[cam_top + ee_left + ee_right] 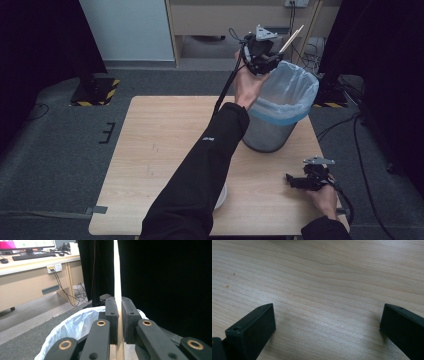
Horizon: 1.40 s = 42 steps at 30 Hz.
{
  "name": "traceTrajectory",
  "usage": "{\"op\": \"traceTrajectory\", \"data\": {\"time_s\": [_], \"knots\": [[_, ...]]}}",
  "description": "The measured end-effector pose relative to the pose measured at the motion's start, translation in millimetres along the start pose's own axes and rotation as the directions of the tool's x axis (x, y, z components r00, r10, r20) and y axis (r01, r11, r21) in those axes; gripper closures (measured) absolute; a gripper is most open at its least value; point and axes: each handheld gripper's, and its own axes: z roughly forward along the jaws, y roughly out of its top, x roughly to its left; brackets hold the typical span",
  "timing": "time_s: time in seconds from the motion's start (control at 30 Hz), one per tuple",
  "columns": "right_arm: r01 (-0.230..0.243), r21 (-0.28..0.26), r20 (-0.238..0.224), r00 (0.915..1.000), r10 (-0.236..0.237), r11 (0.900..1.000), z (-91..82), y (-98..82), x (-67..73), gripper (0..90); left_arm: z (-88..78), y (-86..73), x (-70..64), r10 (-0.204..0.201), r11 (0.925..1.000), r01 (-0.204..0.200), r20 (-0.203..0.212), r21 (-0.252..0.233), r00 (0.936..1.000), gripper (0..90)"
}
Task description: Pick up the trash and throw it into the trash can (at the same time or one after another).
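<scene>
Two hand-held grippers: we see the left hand-held gripper [270, 56] clamped on pale wooden sticks [291, 39], raised over the bag-lined bin [280, 107]; the right hand-held gripper [292, 181] rests on the bench [150, 150], jaws spread wide.

- Bin [280, 107] on table [150, 150], far right part.
- Left gripper [262, 52] above bin's far-left rim, stick [291, 39] between jaws.
- Right gripper [305, 180] on table's near right, before bin.
</scene>
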Motion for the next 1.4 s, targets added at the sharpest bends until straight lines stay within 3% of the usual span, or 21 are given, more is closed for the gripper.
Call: {"op": "traceTrajectory", "data": {"time_s": [0.13, 0.23, 0.43, 0.6, 0.73, 0.93, 1.0, 1.07, 1.1, 1.23, 1.4], "knots": [[0.0, 0.001, -0.001, 1.0, 0.0, 1.0, 0.0, 0.1, -0.1, 0.3, 6.9, 2.6, 4.0, -0.001, 0.9999, 0.001, -0.018, -0.016, 0.9998, 84.5], [0.002, 0.0, -0.001, 1.0, -0.002, 1.0, 0.0, 0.1, -0.2, 0.3, 15.4, 3.3, 11.8, -0.04, 0.9989, 0.04, -0.007, -0.023, 0.9992, 84.5], [0.002, 0.001, -0.001, 1.0, -0.002, 1.0, 0.0, 0.1, -0.1, 0.2, 32.3, -5.7, 21.3, -0.069, 0.9975, 0.069, -0.009, -0.009, 0.9975, 84.5], [0.001, -0.001, 0.0, 1.0, -0.001, 1.0, 0.1, 0.1, 0.1, 0.2, 43.5, -11.8, 18.1, -0.062, 0.998, 0.063, 0.029, -0.006, 0.9976, 84.5], [0.0, -0.001, 0.001, 1.0, 0.0, 1.0, 0.2, 0.2, 0.3, 0.3, 49.4, -14.5, 12.8, -0.04, 0.9991, 0.04, 0.03, 0.016, 0.9987, 84.4], [-0.001, 0.0, 0.001, 1.0, 0.001, 1.0, 0.2, 0.2, 0.7, 0.3, 54.9, -17.0, 11.3, -0.053, 0.998, 0.051, 0.042, 0.036, 0.9977, 84.1], [-0.001, 0.0, 0.0, 1.0, 0.001, 1.0, 0.2, 0.2, 0.7, 0.2, 56.6, -17.2, 12.0, -0.061, 0.9975, 0.059, 0.049, 0.039, 0.997, 78.2], [-0.001, -0.001, 0.0, 1.0, 0.001, 1.0, 0.3, 0.2, 0.8, 0.2, 57.9, -18.1, 12.6, -0.067, 0.9971, 0.065, 0.036, 0.04, 0.9971, 58.1], [-0.001, -0.002, 0.0, 1.0, 0.001, 1.0, 0.3, 0.2, 0.8, 0.3, 57.1, -18.4, 12.7, -0.059, 0.9975, 0.058, 0.028, 0.042, 0.9979, 54.9], [0.003, -0.005, -0.001, 1.0, -0.003, 1.0, 0.7, 0.3, 0.8, 0.2, 47.1, -17.0, 15.9, -0.062, 0.9978, 0.062, 0.019, 0.023, 0.9979, 44.0], [-0.001, -0.006, -0.001, 1.0, 0.001, 1.0, 0.9, 0.4, 1.3, 0.2, 21.0, -8.4, 19.8, -0.044, 0.999, 0.044, 0.012, -0.007, 0.999, 39.8]]}}
